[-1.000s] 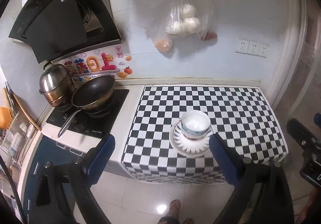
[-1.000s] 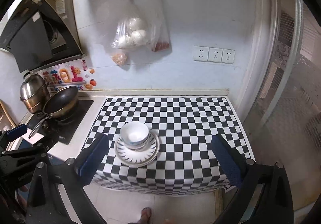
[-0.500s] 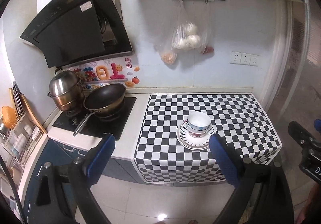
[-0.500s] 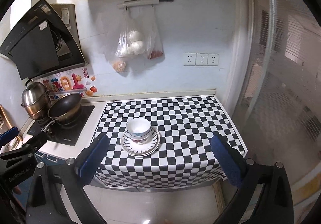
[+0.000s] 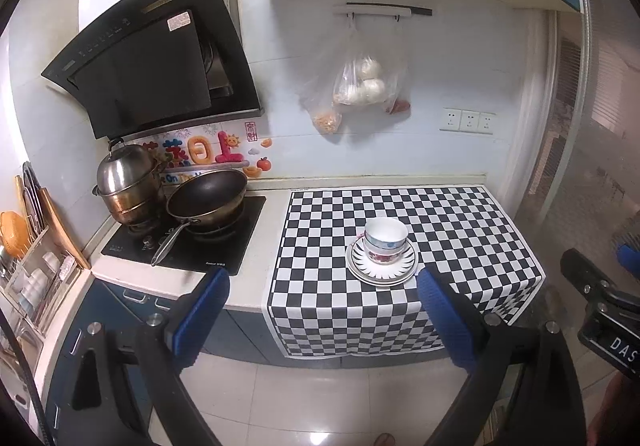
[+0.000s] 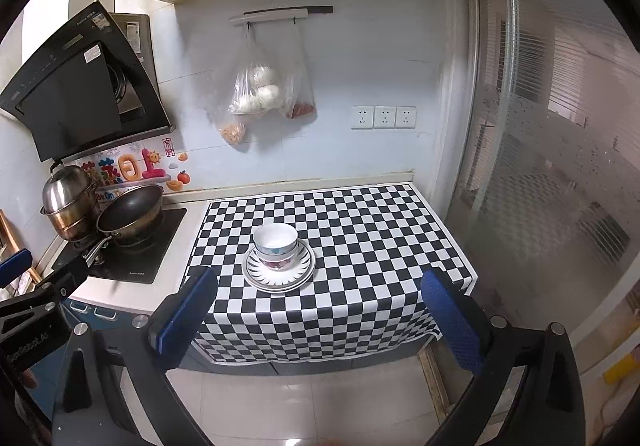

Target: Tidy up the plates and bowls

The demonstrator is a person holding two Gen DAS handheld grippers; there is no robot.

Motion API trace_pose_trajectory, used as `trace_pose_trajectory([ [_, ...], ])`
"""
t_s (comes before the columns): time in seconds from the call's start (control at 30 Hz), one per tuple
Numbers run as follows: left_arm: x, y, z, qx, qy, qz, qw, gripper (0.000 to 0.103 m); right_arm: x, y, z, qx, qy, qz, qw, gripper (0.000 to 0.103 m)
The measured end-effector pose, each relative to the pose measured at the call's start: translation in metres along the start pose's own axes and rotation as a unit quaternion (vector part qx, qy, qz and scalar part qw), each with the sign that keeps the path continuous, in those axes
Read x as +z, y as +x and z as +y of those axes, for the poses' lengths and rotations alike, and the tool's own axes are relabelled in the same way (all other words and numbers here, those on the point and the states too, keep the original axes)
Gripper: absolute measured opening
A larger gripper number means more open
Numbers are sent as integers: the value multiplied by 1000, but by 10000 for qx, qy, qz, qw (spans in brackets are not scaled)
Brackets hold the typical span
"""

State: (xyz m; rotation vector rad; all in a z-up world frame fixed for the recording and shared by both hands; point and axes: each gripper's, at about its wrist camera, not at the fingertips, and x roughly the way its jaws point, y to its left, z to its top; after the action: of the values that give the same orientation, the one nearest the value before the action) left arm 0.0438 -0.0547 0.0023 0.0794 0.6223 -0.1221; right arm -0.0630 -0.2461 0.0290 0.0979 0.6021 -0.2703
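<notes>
- Left hand-held gripper (image 5: 320, 310): the jaws stand wide apart with nothing between them. Both blue fingers (image 5: 200, 316) are in front of the counter edge, above the floor, well clear of the dishes.
- Right hand-held gripper (image 6: 316, 316): the jaws are likewise spread wide and hold nothing. Its blue fingers (image 6: 452, 320) frame the front edge of the counter without touching it.
- Stacked bowls (image 6: 276, 242): white bowls nested one inside another, upright, with a blue band and a red floral print on the outer walls. The stack sits centred on the plates.
- Plates (image 6: 279, 271): white plates with a dark radial rim pattern, stacked flat. They rest on the checkered cloth (image 6: 360, 222), toward its front-left part.
- Counter (image 5: 256, 278): the black-and-white checkered cloth covers its right section and hangs over the front edge.
- Cooktop (image 5: 188, 242): a black unit on the left section of the counter, beside the cloth. It carries a dark frying pan (image 5: 206, 196) with its handle pointing forward, and a lidded steel pot (image 5: 126, 182) behind and to the left of the pan.
- Range hood (image 5: 152, 70): black, tilted, mounted on the wall above the cooktop.
- Plastic bags (image 6: 260, 98): clear bags with food hang from a wall rail (image 6: 280, 14) above the cloth.
- Wall sockets (image 6: 383, 117): three in a row, right of the bags.
</notes>
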Motion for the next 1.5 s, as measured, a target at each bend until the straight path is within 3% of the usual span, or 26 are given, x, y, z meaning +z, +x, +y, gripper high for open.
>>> trace_pose_trajectory([
  [0.5,-6,-7,3,92,-39,-38,9999,96,-1,1,-1,57,1,53,10000,103],
  [1.5,1,3,7,-135,-32,-46,9999,96,8,17,6,-40,-86,29,10000,103],
])
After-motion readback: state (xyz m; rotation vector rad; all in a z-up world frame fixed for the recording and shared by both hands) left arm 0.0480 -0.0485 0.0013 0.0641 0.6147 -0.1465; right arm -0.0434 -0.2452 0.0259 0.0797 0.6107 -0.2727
